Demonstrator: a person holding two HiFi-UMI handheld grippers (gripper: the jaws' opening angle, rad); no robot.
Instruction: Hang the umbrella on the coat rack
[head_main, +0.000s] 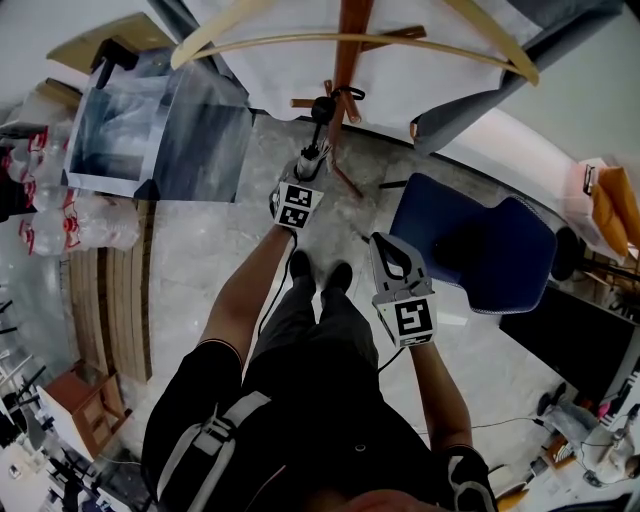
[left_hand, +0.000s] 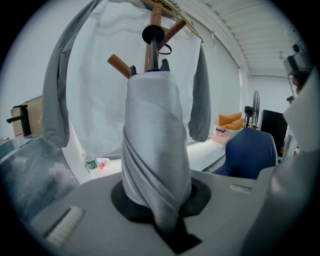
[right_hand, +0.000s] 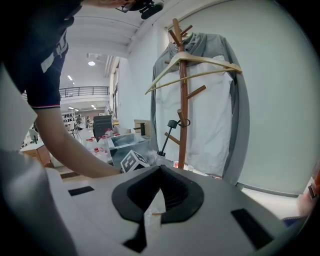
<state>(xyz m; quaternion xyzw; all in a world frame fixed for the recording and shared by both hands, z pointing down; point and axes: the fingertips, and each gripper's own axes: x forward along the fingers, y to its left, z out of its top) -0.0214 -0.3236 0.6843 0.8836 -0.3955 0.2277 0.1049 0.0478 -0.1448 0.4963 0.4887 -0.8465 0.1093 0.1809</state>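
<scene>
Grips the folded grey umbrella (left_hand: 152, 165) in the left tongs (head_main: 305, 172), clamped on its cloth. Points its black knob (left_hand: 153, 35) and wrist loop (right_hand: 184, 121) away from those tongs, close beside the pole of the coat rack (right_hand: 183, 100); cannot tell whether the loop sits on a peg. Carries the right tongs (right_hand: 159, 172) pressed together on nothing, to the right of the left tongs. Beyond both tongs, on the rack: a wooden hanger (right_hand: 200, 62) bearing a grey-and-white garment (right_hand: 210, 120). Right of the right tongs: a blue chair (head_main: 480, 245).
</scene>
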